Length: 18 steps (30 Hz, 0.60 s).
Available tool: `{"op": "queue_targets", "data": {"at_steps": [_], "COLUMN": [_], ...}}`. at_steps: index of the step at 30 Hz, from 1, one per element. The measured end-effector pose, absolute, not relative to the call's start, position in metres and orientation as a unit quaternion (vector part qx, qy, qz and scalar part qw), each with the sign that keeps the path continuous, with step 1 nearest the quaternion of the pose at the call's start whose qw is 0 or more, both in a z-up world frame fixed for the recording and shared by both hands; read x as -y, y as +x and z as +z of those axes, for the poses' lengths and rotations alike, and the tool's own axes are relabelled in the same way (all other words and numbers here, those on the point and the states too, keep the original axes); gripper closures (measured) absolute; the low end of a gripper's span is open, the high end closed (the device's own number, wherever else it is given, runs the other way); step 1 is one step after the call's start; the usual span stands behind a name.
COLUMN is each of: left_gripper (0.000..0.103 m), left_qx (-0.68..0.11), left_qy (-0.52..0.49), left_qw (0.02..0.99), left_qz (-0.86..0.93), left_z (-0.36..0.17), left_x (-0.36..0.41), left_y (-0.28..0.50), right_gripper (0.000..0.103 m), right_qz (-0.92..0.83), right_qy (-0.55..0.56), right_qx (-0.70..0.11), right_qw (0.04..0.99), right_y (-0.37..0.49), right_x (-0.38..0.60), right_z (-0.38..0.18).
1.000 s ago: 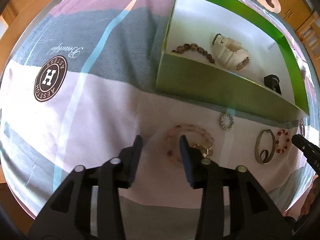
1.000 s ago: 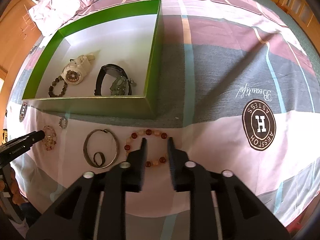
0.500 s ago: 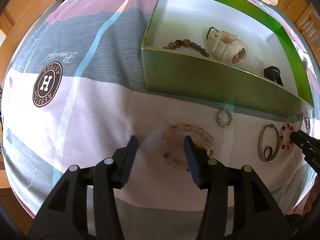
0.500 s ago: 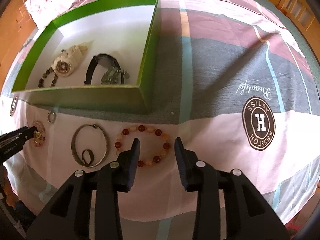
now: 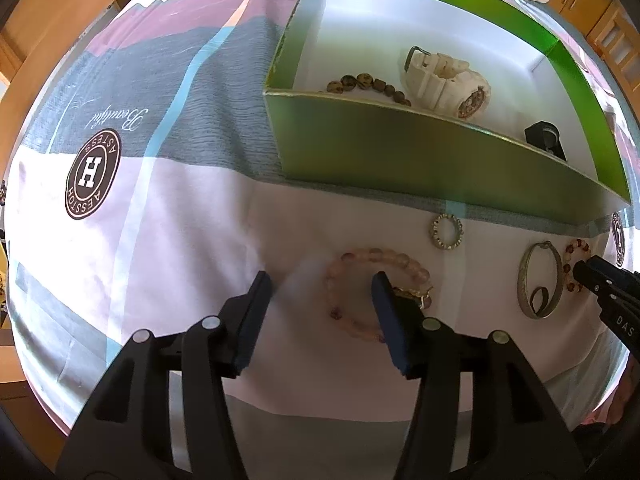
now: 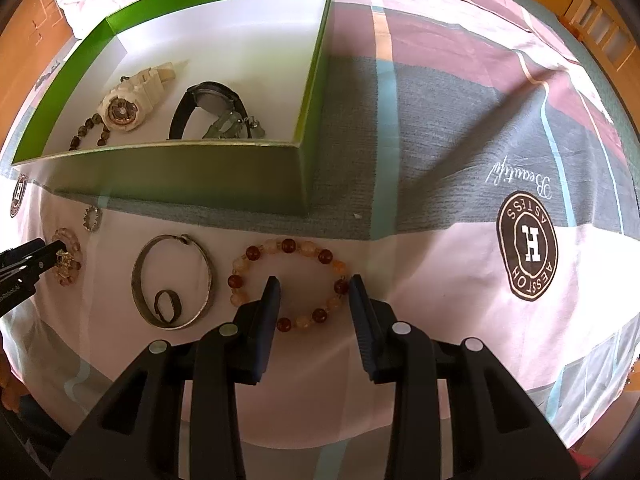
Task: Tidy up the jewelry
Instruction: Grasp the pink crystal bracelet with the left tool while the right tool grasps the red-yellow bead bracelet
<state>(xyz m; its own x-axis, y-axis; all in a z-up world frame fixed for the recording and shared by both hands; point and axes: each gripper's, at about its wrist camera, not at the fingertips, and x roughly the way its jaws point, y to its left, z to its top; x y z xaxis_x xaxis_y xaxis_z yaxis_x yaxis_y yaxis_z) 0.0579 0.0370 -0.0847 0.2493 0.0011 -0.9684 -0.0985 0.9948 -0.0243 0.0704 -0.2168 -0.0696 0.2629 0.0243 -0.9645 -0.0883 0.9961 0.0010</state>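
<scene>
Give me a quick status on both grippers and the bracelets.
Left hand-held gripper open over pink bead bracelet. Right hand-held gripper open over red-and-amber bracelet. Green box ahead, nothing blocking.

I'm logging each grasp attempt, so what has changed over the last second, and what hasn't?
Both grippers opened wider and moved in. The left gripper now has one finger inside the pink bead bracelet; the right gripper straddles the near right part of the red and amber bead bracelet. Neither has closed. The metal bangle, the small ring and the green box with its contents stayed put.
</scene>
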Motion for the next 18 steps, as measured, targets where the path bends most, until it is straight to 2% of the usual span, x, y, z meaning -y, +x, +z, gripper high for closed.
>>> {"op": "queue_targets", "data": {"at_steps": [4, 6, 7, 8, 9, 10, 11, 12, 14, 18], "left_gripper": [0.05, 0.063, 0.066, 0.074, 0.084, 0.089, 0.095, 0.095, 0.095, 0.095], "left_qx": [-0.611, -0.611, -0.611, -0.611, -0.61, -0.609, -0.608, -0.608, -0.606, -0.587], "left_qy": [-0.031, -0.029, -0.028, -0.026, -0.025, -0.026, -0.027, -0.03, -0.032, -0.048], "left_qw": [0.79, 0.791, 0.791, 0.791, 0.792, 0.793, 0.794, 0.793, 0.795, 0.806], "left_qz": [0.03, 0.023, 0.02, 0.014, 0.008, 0.003, -0.003, -0.014, -0.025, -0.053], "left_z": [-0.086, -0.085, -0.085, -0.085, -0.084, -0.084, -0.083, -0.082, -0.081, -0.068], "left_x": [-0.031, -0.027, -0.025, -0.022, -0.019, -0.017, -0.014, -0.011, -0.007, -0.001], "left_y": [0.058, 0.058, 0.058, 0.057, 0.057, 0.057, 0.056, 0.056, 0.055, 0.052], "right_gripper": [0.067, 0.067, 0.067, 0.068, 0.073, 0.077, 0.088, 0.093, 0.096, 0.096], "right_qz": [0.035, 0.039, 0.042, 0.045, 0.049, 0.054, 0.059, 0.065, 0.08, 0.12], "right_qy": [-0.031, -0.031, -0.033, -0.036, -0.038, -0.04, -0.041, -0.043, -0.04, -0.029], "right_qx": [-0.604, -0.603, -0.604, -0.603, -0.603, -0.602, -0.601, -0.6, -0.597, -0.574], "right_qw": [0.796, 0.796, 0.795, 0.795, 0.796, 0.796, 0.796, 0.796, 0.797, 0.809], "right_y": [0.067, 0.065, 0.064, 0.063, 0.062, 0.061, 0.06, 0.059, 0.056, 0.048], "right_x": [0.211, 0.208, 0.205, 0.203, 0.2, 0.197, 0.196, 0.192, 0.186, 0.174], "right_z": [-0.071, -0.072, -0.073, -0.073, -0.073, -0.073, -0.072, -0.071, -0.069, -0.053]}}
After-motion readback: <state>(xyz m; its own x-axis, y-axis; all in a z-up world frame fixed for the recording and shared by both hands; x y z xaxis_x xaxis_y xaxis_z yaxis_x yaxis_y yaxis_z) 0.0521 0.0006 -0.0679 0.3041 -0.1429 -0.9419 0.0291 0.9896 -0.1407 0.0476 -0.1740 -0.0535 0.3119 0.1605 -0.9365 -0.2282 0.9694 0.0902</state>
